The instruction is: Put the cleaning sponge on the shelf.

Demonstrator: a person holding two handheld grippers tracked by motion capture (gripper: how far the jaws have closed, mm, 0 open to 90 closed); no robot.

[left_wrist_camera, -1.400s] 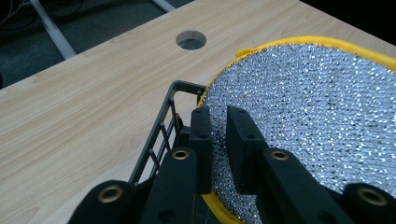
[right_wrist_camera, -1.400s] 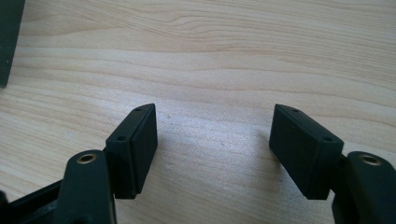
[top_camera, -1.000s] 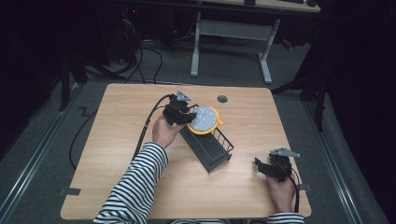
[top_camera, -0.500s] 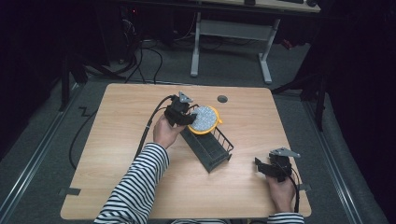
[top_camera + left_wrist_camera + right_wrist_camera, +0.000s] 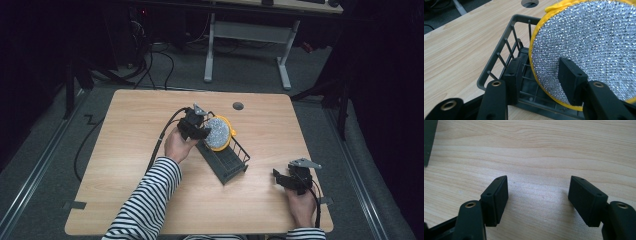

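Barely anything has shifted over the last second: the left gripper (image 5: 200,125) sits at the same end of the rack, maybe nudged a hair, and the right gripper (image 5: 290,178) hasn't budged from its spot on the table (image 5: 125,135).

So the left gripper is open about halfway, with the scrubbing pad (image 5: 584,50) standing on edge between its jaws. One jaw lies against the pad's silver mesh face and the other is down inside the black wire rack (image 5: 506,62) on the pad's far side, so I can't tell if it's actually pinching yet. The pad leans upright in the rack, just ahead of the gripper, yellow rim (image 5: 534,40) toward the rack's end wall.

Handling guess: light, squashy, grippy mesh, nothing fragile. It'll flex, so I'd grab near the lower edge across the thickness, not by the floppy rim.

The right gripper is wide open, empty, hovering over bare wood well off to the side.

Hard to see: the pad's back face, where its bottom edge rests, and its top edge, cut off in the left gripper view.
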